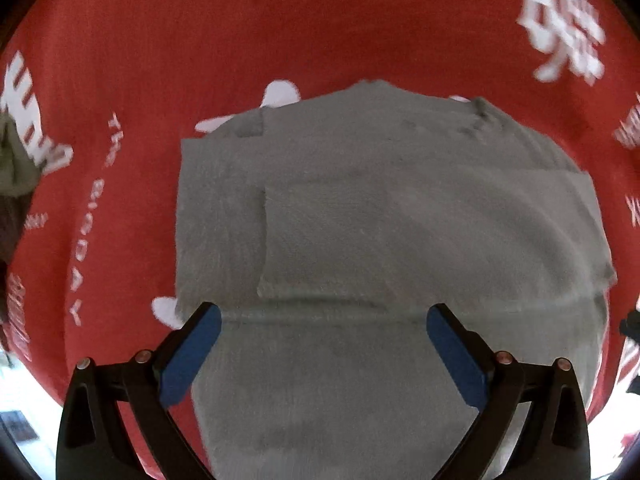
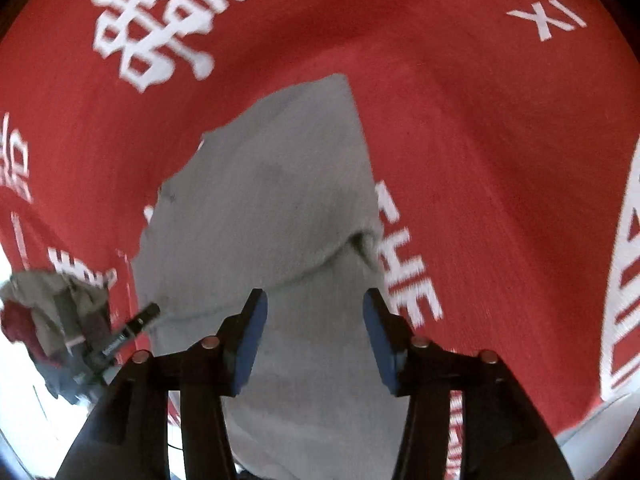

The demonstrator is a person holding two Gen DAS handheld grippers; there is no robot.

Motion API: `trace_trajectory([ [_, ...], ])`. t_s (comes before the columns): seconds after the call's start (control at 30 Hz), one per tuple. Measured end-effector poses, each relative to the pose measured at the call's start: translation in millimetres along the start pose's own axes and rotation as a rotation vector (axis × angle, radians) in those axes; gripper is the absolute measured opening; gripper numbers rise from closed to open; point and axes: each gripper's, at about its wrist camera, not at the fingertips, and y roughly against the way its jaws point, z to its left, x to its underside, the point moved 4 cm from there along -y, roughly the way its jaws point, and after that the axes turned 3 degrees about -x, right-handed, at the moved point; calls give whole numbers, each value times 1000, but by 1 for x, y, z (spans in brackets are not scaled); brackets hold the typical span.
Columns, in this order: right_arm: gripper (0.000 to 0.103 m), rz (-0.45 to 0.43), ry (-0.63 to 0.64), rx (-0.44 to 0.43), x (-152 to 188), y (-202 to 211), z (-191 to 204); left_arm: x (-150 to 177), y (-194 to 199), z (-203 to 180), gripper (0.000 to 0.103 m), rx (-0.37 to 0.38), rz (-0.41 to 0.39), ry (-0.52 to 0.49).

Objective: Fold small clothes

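red cloth [image 1: 320, 32] reads "the bigday", "xi", "the" in white; left gripper [image 1: 322, 320] and right gripper [image 2: 315, 300] jaws spread above the grey garment [image 1: 400, 220].

We see that each gripper, the left gripper [image 1: 324, 354] and the right gripper [image 2: 315, 338], has two black plastic fingers with angular, ribbed outer arms. Flat blue pads [image 1: 191, 356] line the inner faces of the fingers. We note four round copper-coloured screws [image 1: 143, 357] on the linkage pivots of each gripper.
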Motion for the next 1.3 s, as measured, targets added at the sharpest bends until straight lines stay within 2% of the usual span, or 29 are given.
trace_trajectory([
  [0.13,64,42,37,29,19,7,0,22,26,-23,103,-20,-12,-104],
  [0.23,67,68,37,44,32,9,-3,40,38,-40,103,4,23,-145],
  [0.33,71,86,40,64,45,12,-7,51,44,-53,103,0,36,-157],
  [0.43,75,109,51,77,57,12,-9,62,52,-74,103,37,53,-167],
  [0.6,82,118,126,113,73,16,-12,71,54,-98,103,50,105,-193],
  [0.67,92,111,182,136,76,19,-11,74,53,-104,103,47,130,-191],
  [0.73,96,108,234,149,78,25,-11,76,55,-110,103,29,141,-189],
  [0.77,103,122,243,143,79,27,-13,78,56,-113,103,11,148,-187],
  [0.9,103,186,245,113,82,34,-22,87,63,-118,103,-12,172,-141],
  [1.1,103,216,301,134,85,44,-37,116,70,-120,103,-54,207,-65],
  [1.3,103,235,315,132,89,49,-44,136,79,-123,103,-56,228,-34],
])
